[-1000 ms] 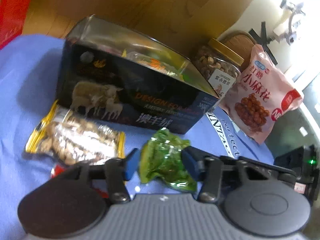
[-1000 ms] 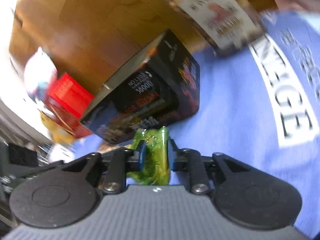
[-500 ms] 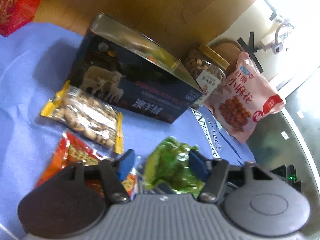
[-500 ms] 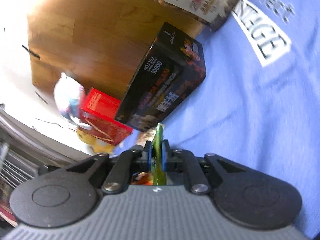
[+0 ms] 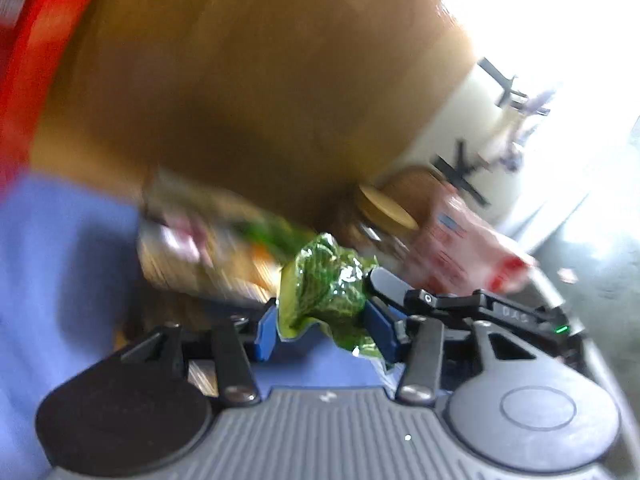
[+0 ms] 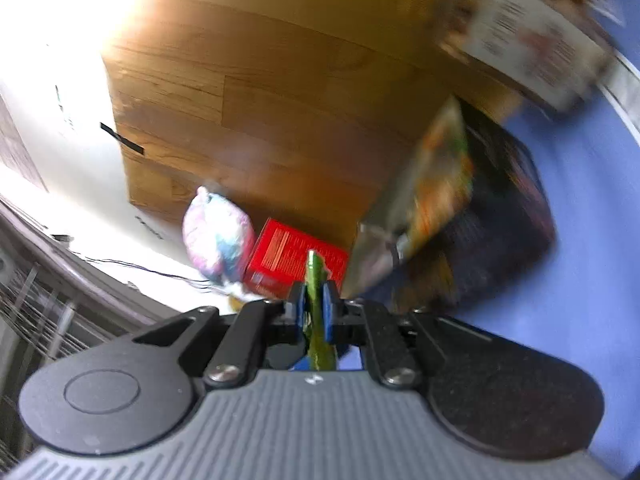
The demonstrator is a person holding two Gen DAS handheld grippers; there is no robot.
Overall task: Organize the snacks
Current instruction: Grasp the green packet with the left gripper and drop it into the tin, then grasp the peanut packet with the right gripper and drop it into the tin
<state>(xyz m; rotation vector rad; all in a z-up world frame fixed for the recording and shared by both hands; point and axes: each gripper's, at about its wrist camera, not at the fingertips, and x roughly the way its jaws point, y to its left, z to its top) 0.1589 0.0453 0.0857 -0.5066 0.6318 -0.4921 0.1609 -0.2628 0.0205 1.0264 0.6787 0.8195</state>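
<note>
My right gripper (image 6: 314, 312) is shut on a green snack packet (image 6: 316, 304), held edge-on and lifted off the blue cloth (image 6: 580, 264). In the left wrist view the same green packet (image 5: 324, 292) hangs between the fingers of my left gripper (image 5: 326, 330), which is open around it; the right gripper's black fingers (image 5: 392, 284) reach in from the right. The open dark box (image 6: 504, 216) with snacks inside (image 6: 436, 188) stands just ahead; it also shows blurred in the left wrist view (image 5: 208, 248).
A nut jar with a gold lid (image 5: 384, 208) and a pink snack bag (image 5: 460, 248) stand to the right of the box. A red box (image 6: 288, 260) and a pastel bag (image 6: 218, 236) lie on the wooden floor (image 6: 260, 112) beyond the cloth.
The right gripper has lifted the green packet off the cloth and carried it toward the open box. The left gripper rose too and tilted up; both views now blur.
</note>
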